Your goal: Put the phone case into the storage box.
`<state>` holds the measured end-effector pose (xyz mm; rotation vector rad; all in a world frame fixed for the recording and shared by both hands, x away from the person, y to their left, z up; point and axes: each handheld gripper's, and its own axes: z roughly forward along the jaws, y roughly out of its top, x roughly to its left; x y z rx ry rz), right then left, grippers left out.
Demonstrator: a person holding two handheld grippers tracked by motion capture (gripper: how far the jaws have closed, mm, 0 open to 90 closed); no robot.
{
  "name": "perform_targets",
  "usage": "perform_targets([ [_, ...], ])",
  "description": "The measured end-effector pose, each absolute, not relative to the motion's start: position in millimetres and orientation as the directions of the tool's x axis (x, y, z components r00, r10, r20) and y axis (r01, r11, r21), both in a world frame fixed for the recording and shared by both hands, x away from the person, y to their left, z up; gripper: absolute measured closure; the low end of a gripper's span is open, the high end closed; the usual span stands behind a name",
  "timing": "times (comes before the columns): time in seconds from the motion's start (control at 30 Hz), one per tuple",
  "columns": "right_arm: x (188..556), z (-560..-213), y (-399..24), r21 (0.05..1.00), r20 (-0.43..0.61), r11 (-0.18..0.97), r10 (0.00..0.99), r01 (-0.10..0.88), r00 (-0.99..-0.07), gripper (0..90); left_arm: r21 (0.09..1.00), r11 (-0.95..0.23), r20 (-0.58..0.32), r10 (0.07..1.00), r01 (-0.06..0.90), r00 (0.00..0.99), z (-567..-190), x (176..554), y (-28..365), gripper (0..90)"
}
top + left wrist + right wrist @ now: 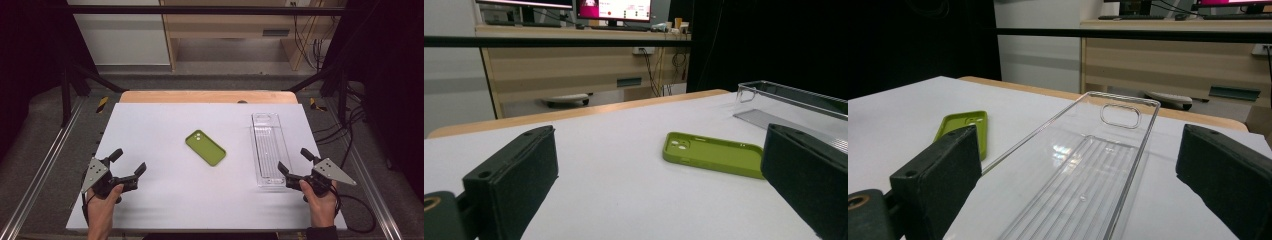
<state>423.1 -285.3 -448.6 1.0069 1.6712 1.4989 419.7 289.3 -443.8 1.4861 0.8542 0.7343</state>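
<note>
Matt green phone case [205, 147], rubbery-looking and smooth. Clear glossy plastic tray [269, 149] with ribbed floor. Matt white table top [165, 195], wooden far edge. Matt black gripper jaws, grey metal-looking plates.

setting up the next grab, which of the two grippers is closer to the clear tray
The right gripper: its open jaws sit at the near end of the clear tray. The left gripper is across the table, beyond the green case.

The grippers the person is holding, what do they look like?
Each gripper, left and right, is black, with two chunky, blocky jaws like a crab claw. Each has a flat grey three-cornered plate on top, dotted with small holes. A thin black cable trails from each. The person's right hand shows a dark sleeve cuff at the wrist.
</note>
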Motion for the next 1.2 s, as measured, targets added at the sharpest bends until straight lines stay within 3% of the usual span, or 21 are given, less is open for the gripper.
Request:
perform_targets([
  [0.37,421,-449,-285,0.993,0.022,0.034,0.88,0.11,-0.474,4.5,0.991,-0.046,-0.029,0.848,0.127,0.529,-443,416,272,2.3],
  [0.43,421,-449,-286,0.993,0.021,0.035,0.881,0.108,-0.472,4.4,0.989,-0.088,0.015,0.853,0.115,0.521,-443,414,265,3.4],
  [0.6,421,-450,-288,0.994,0.026,0.026,0.886,0.106,-0.463,4.1,0.988,-0.101,0.022,0.841,0.117,0.541,-436,414,256,4.3],
  [0.8,421,-450,-289,0.994,0.023,0.027,0.887,0.102,-0.461,4.1,0.974,-0.119,-0.014,0.816,0.192,0.578,-439,422,241,5.4],
  [1.2,421,-450,-292,0.995,0.036,0.011,0.89,0.102,-0.454,4.2,0.971,-0.132,-0.016,0.796,0.2,0.606,-427,430,218,5.4],
])
